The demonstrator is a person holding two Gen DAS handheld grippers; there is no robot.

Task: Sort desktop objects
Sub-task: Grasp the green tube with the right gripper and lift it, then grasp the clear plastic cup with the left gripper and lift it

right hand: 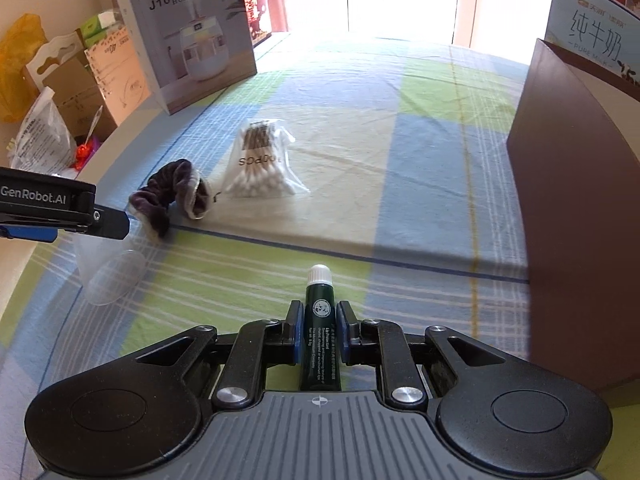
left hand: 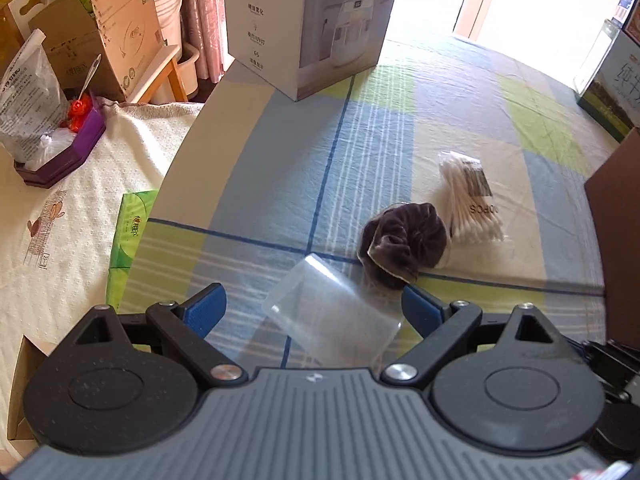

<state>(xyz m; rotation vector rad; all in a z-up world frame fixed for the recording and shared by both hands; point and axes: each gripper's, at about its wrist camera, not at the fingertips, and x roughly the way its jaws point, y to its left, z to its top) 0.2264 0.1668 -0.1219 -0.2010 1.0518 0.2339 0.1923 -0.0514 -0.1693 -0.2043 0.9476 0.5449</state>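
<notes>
The right gripper (right hand: 318, 326) is clenching its fingers on a dark green lip balm tube (right hand: 319, 332), well short of the cotton swab bag (right hand: 262, 170). The left gripper (left hand: 314, 306), fingers spread wide, is hovering over a clear plastic cup (left hand: 332, 314) lying beside the dark scrunchie (left hand: 404, 240), nearer than the swab bag.

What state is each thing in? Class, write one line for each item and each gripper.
Left gripper: open, above the clear plastic cup.
Right gripper: shut on the lip balm tube.
Lip balm tube: held, white cap on.
Clear plastic cup: lying on its side, empty.
Velvet scrunchie: resting on the cloth, crumpled.
Cotton swab bag: lying flat on the cloth.
Humidifier box: standing upright.
</notes>
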